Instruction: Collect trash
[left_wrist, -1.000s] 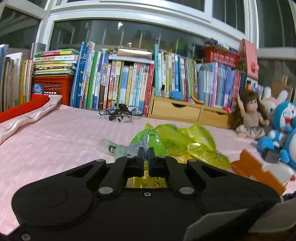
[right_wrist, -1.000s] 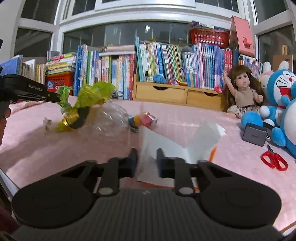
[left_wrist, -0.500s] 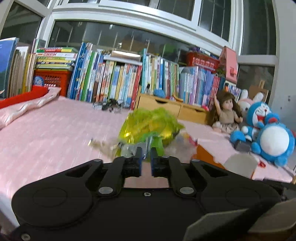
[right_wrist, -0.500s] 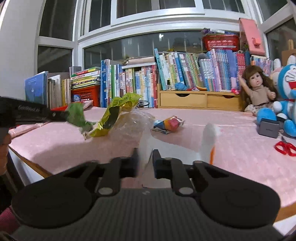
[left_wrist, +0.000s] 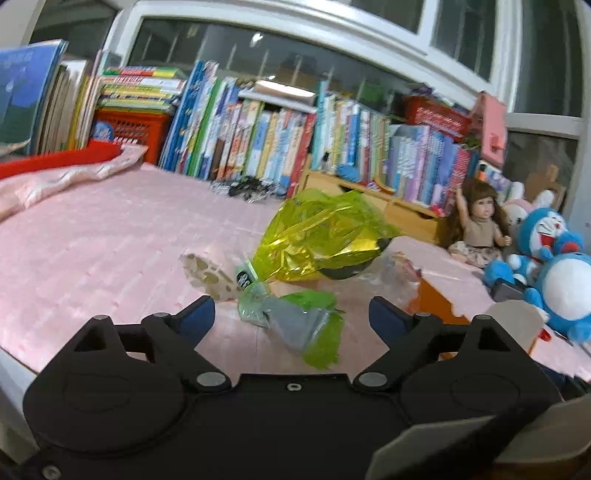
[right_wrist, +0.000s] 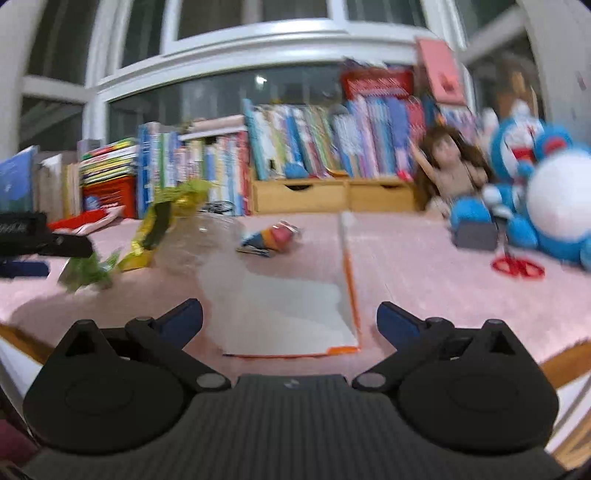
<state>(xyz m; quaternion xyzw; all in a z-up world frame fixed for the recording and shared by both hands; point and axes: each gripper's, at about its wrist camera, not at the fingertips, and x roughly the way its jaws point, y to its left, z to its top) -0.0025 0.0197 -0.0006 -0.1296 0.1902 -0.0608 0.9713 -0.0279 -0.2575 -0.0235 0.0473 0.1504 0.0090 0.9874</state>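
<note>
Jaws just sprung wide on left gripper (left_wrist: 291, 314) and right gripper (right_wrist: 290, 319), green wrapper (left_wrist: 295, 321) released — no legible writing.

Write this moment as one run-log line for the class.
left gripper: open, just opened, green wrapper between fingers, unpressed | right gripper: open, just opened, over white-and-orange paper | pink table

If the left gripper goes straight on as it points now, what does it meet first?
Most likely the small green and silver wrapper, which lies loose between the open left gripper fingers. Behind it comes the yellow-green foil bag; depth there is hard to judge.
</note>
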